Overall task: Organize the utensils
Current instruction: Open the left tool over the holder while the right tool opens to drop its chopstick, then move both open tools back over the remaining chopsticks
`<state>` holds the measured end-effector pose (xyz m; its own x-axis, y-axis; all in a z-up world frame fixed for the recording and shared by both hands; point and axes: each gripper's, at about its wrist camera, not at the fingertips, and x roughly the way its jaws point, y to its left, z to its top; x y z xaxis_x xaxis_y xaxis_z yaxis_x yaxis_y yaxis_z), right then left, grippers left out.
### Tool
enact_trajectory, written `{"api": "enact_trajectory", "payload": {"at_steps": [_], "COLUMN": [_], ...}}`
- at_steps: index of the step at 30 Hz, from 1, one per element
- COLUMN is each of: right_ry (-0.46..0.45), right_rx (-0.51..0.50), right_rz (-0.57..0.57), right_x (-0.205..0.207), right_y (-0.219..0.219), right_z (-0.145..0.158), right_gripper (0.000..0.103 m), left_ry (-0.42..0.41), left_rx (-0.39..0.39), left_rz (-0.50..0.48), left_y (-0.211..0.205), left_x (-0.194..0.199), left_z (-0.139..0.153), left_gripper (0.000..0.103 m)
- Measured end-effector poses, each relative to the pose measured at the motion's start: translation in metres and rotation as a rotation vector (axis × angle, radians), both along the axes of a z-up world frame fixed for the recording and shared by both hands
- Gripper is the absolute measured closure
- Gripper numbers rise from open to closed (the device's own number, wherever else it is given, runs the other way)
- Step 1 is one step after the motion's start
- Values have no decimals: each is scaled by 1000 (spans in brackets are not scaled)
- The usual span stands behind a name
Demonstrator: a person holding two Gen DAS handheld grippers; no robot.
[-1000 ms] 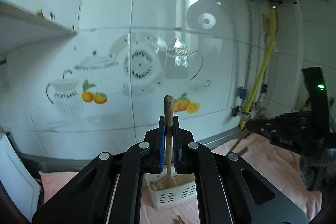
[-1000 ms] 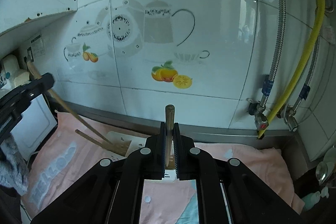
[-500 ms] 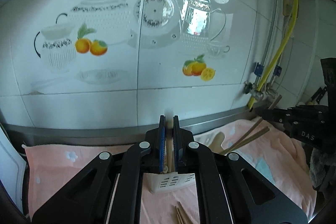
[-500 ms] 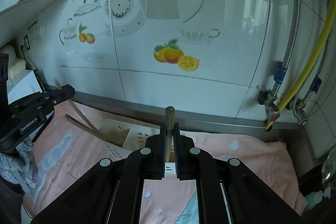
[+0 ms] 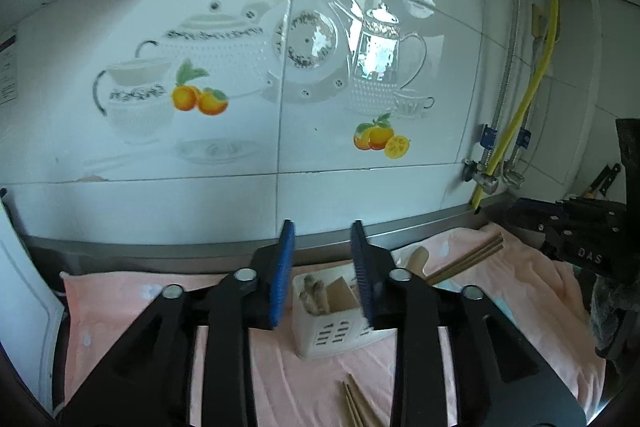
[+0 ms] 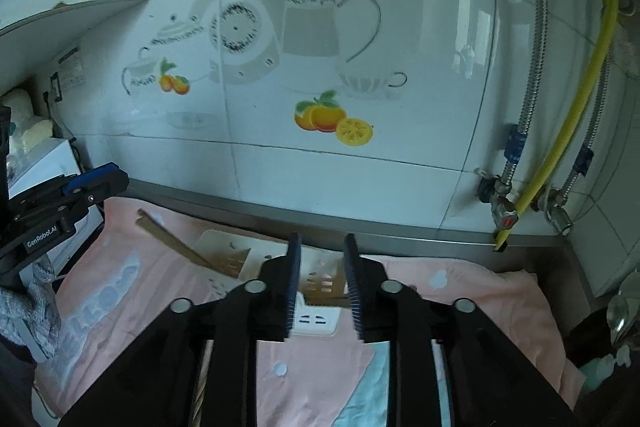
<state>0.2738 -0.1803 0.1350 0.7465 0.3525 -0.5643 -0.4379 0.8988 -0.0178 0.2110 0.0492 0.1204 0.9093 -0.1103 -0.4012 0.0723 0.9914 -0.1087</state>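
Note:
My left gripper (image 5: 322, 229) hangs just above a white slotted utensil holder (image 5: 334, 333); its jaws are opening and nothing is between the blue pads. Wooden utensil ends (image 5: 314, 293) stick up inside the holder. Wooden chopsticks (image 5: 466, 261) lean out of it to the right, and more chopsticks (image 5: 356, 405) lie on the pink cloth (image 5: 120, 307) in front. My right gripper (image 6: 323, 239) is over the same holder (image 6: 316, 321), its jaws opening and empty. Chopsticks (image 6: 172, 239) slant out to the left there. Each gripper shows at the edge of the other's view.
A tiled wall with a steel strip (image 6: 360, 231) runs close behind the holder. A yellow hose (image 6: 576, 107) and metal pipes with valves (image 6: 500, 203) stand at the right. A white appliance (image 6: 44, 163) sits at the left, and a metal spoon (image 6: 618, 311) at the far right.
Both grippers held a wooden stick upright and were shut on it; both have sunk toward the holder and opened, and the sticks are no longer between the pads.

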Motion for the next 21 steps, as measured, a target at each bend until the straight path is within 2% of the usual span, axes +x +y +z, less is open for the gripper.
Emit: {"api": "enact_trajectory", "payload": {"at_steps": [3, 8, 16, 21], "right_ry": [-7, 5, 112, 166], "right_rx": [19, 27, 33, 12], "right_rz": [23, 67, 122, 129], "right_x": [-23, -66, -122, -153], "right_y": [-2, 1, 12, 21], "right_z": [-5, -32, -109, -158], "right_gripper": [80, 79, 79, 79], "left_ry": [-10, 2, 55, 94], "left_rx": [3, 0, -21, -25], "left_rz": [9, 27, 75, 110], "left_y": [5, 15, 34, 40], "left_x": [-21, -59, -106, -128], "left_z": [-2, -18, -60, -92], "left_gripper": [65, 56, 47, 46]}}
